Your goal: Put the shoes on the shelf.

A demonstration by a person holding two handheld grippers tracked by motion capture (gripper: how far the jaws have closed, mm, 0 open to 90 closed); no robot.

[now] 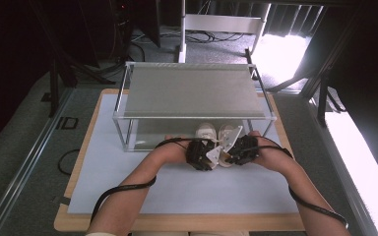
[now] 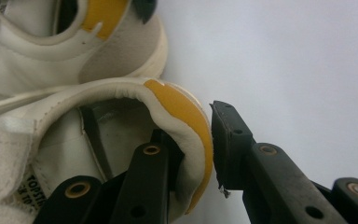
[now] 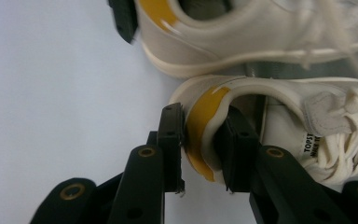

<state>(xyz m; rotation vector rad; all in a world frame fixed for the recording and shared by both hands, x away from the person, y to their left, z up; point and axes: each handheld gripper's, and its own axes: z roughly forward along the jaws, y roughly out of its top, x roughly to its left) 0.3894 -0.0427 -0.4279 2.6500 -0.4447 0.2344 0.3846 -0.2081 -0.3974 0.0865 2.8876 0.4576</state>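
You are holding a black two-jaw gripper in each hand, forearms reaching in from the near edge of a wooden table covered by a pale grey mat [image 1: 128, 191]. Both hands meet near the middle of the mat, just in front of a low metal-framed rack with a flat grey top shelf [image 1: 192, 91]. Two white leather sneakers with yellow heel tabs sit side by side at the rack's front edge, toes pointing under the shelf and heels toward you. Your left gripper [image 1: 200, 155] has its jaws around the heel of the left white sneaker [image 2: 121, 135]: in the left gripper view one jaw sits inside the shoe opening and the other outside against the yellow tab, with the padded heel collar pinched between them. Your right gripper [image 1: 240, 149] grips the right white sneaker [image 3: 270, 121] the same way: in the right gripper view one jaw presses the outside of the yellow tab and the other is inside the collar, so the heel is clamped between the two. Each gripper view also shows the other sneaker lying just beside the held one, with the other gripper's black jaw tip at its heel. A black cable trails from each gripper back along your forearm.
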